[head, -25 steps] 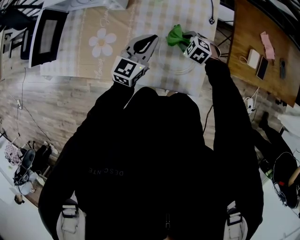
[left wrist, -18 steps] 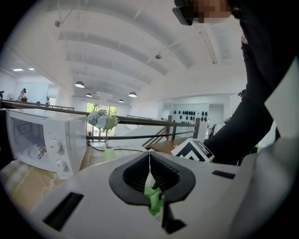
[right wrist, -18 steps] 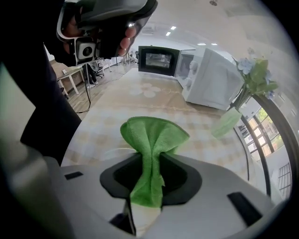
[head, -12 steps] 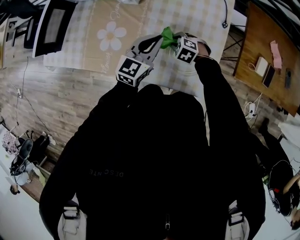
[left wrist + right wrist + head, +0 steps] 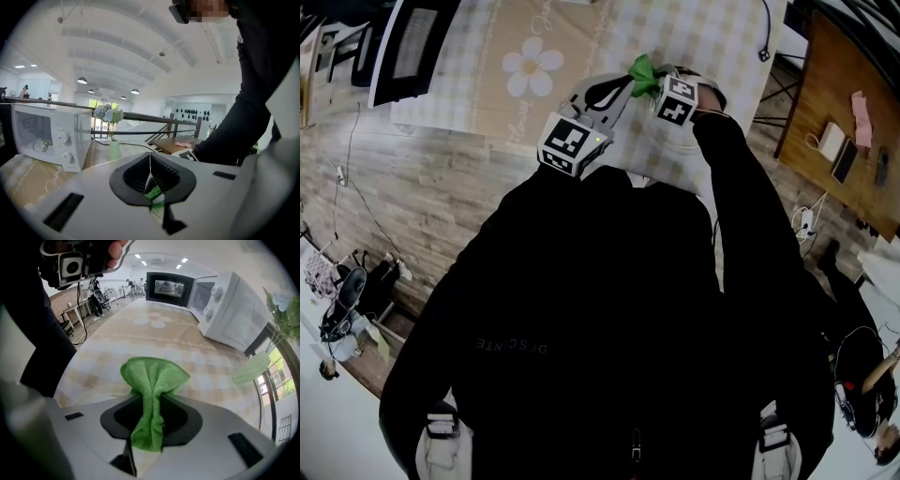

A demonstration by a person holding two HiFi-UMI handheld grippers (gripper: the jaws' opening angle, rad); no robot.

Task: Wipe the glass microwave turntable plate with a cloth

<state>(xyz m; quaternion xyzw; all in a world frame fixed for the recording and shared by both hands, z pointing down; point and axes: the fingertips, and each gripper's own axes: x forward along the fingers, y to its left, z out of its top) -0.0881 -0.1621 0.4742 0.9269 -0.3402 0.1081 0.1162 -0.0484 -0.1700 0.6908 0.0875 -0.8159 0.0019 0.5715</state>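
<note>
The left gripper [image 5: 622, 86] is raised over the near edge of a table covered by a beige checked tablecloth with a white daisy print [image 5: 530, 70]. Its jaws are pressed almost together on a thin clear edge that runs straight between the ribbed pads. This appears to be the rim of the round glass microwave turntable plate [image 5: 149, 169], seen edge-on. Just to its right, the right gripper [image 5: 656, 82] pinches a green microfibre cloth [image 5: 152, 380], its jaws squeezed onto the bunched middle so that a fan of fabric stands out beyond the tips. A patch of that green shows close behind the left jaws, but the views do not settle whether cloth and glass touch. At the far left of the table stands a white microwave oven [image 5: 51, 140] with its dark door swung open. A pale green vase of flowers [image 5: 114, 149] stands beside it.
</note>
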